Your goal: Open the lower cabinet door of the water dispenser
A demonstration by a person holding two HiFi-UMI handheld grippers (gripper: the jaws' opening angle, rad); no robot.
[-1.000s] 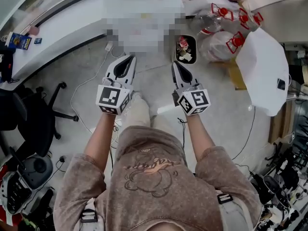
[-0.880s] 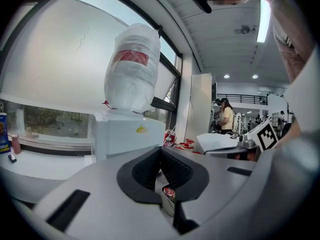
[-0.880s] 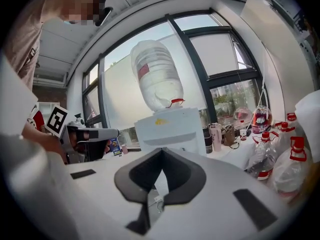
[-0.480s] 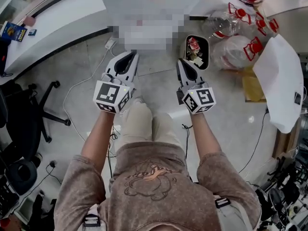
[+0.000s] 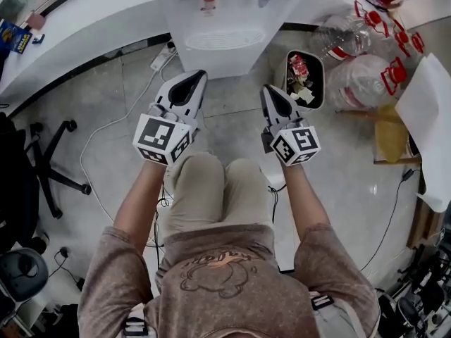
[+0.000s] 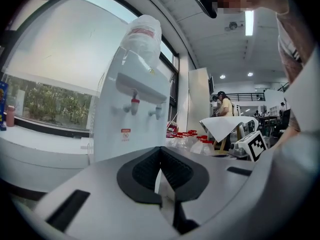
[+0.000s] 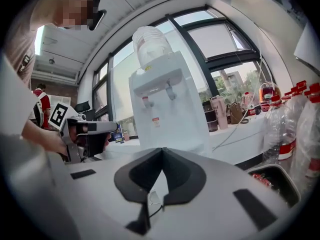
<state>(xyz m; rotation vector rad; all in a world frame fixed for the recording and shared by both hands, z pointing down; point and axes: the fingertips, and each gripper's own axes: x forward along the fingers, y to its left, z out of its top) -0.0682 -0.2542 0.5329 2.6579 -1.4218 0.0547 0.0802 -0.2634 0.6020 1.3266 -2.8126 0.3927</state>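
Head view, left to right: an office chair (image 5: 44, 166) stands at nine o'clock of the person. The left hand-held gripper (image 5: 196, 77) points to twelve o'clock, its jaws pressed together on nothing. Dead ahead, at twelve o'clock of both grippers, stands the white water dispenser (image 5: 224, 30). Its lower cabinet door belongs to the front face below the taps (seen so steeply that no seam or handle can be made out). The right hand-held gripper (image 5: 270, 90) is likewise closed and empty, with a rubbish bin (image 5: 323, 72) at one o'clock of it.

Against a second ago, the person has sunk into a crouch, with knees (image 5: 211, 182) now bent beneath the grippers. Both grippers have come down before the dispenser, neither touching it. I judge this the approach. The grippers are nearing door height, and the door is not yet touched.
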